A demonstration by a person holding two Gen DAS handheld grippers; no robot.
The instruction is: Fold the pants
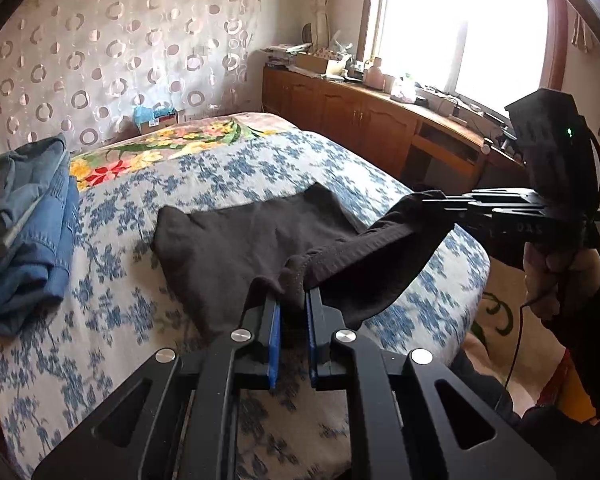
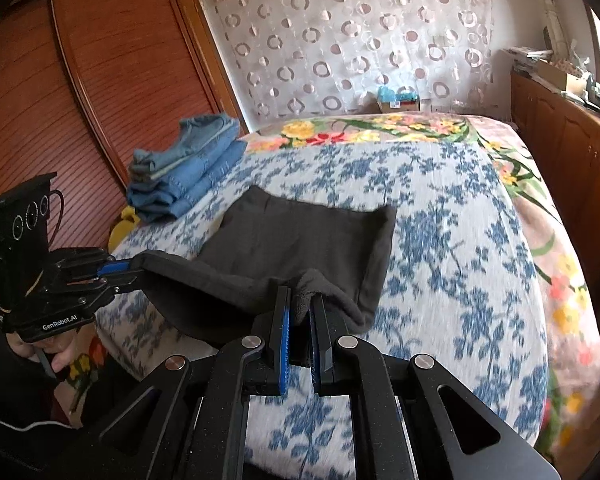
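Dark grey pants [image 1: 236, 240] lie partly on the bed, their far part flat on the blue-flowered cover [image 1: 120, 304]. My left gripper [image 1: 294, 300] is shut on one near corner of the pants, lifted above the bed. My right gripper [image 1: 436, 200] is shut on the other near corner, to the right of it. In the right wrist view the right gripper [image 2: 300, 304] pinches the cloth, the pants [image 2: 300, 236] stretch away from it, and the left gripper [image 2: 134, 270] holds the corner at the left.
A stack of folded blue jeans [image 1: 28, 220] sits at the bed's left side, also in the right wrist view [image 2: 184, 168]. A wooden cabinet [image 1: 340, 120] runs along the window wall on the right. A wooden wardrobe [image 2: 80, 92] stands left of the bed.
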